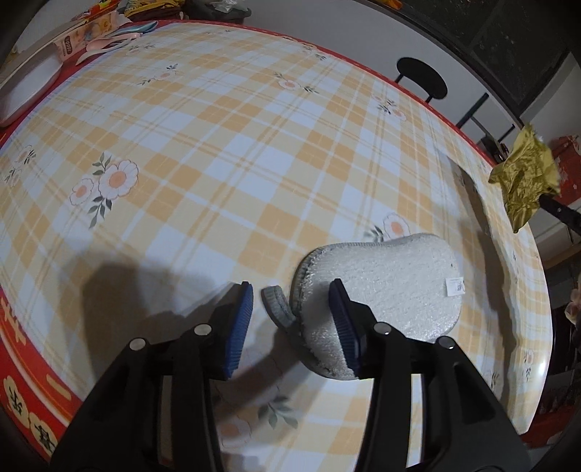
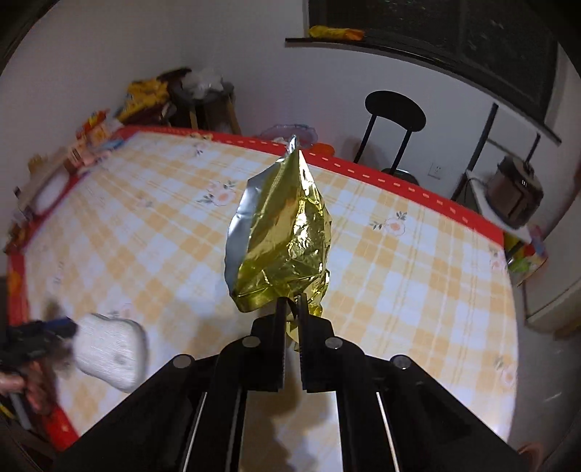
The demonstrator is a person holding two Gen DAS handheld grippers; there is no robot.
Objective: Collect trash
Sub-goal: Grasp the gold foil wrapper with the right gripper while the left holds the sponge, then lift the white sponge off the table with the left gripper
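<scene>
My right gripper (image 2: 290, 308) is shut on a crumpled gold foil wrapper (image 2: 283, 239) and holds it up above the checked tablecloth (image 2: 399, 290). The wrapper also shows in the left wrist view (image 1: 523, 178), at the right beyond the table edge. My left gripper (image 1: 290, 312) is open, low over the table. A white oval cleaning sponge (image 1: 381, 290) with a grey loop (image 1: 277, 305) lies at its right finger, the loop between the jaws. The sponge shows in the right wrist view (image 2: 109, 352) too.
A white tray (image 1: 25, 90) and packets (image 1: 87, 32) sit at the table's far left. A black chair (image 2: 394, 127) stands behind the table. A cluttered stool (image 2: 203, 101) is at the far corner. A shelf with an appliance (image 2: 515, 196) is to the right.
</scene>
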